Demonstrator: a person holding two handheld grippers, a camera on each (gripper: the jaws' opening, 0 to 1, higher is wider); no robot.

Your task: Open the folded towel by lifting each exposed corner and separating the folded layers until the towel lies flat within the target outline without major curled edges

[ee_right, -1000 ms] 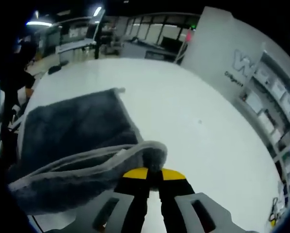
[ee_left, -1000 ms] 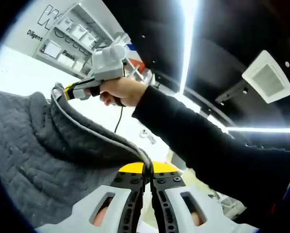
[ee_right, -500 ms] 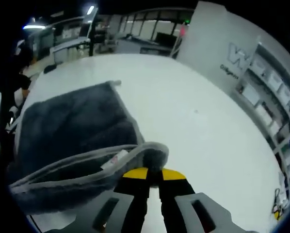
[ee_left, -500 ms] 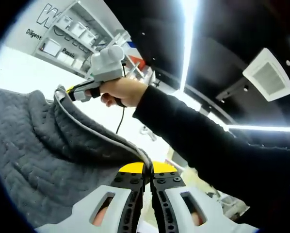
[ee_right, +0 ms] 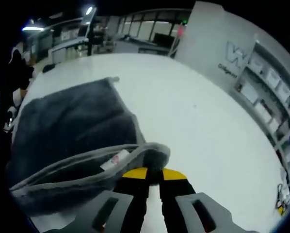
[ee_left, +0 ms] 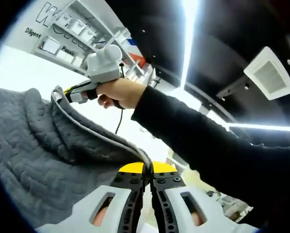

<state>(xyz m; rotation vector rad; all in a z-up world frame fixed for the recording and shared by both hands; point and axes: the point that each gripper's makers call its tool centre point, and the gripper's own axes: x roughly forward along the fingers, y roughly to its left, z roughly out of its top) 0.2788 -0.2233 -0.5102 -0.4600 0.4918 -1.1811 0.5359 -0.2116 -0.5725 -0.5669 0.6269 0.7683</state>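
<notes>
Grey towel [ee_left: 43, 160] held aloft — as before.
Left gripper [ee_left: 148, 174] and right gripper [ee_right: 153, 175] clamped on its hem — slightly more spread over table [ee_right: 198, 126].

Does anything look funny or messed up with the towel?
Nothing looks torn or spilled. The grey towel is just not flat: part lies on the white table, while the left gripper and right gripper each pinch its pale hemmed edge, so it hangs in a saggy fold with a small label showing.

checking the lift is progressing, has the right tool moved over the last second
Yes, slightly. In the left gripper view the right tool, shut on the towel edge, has shifted left and a little up against the wall shelves behind it.
</notes>
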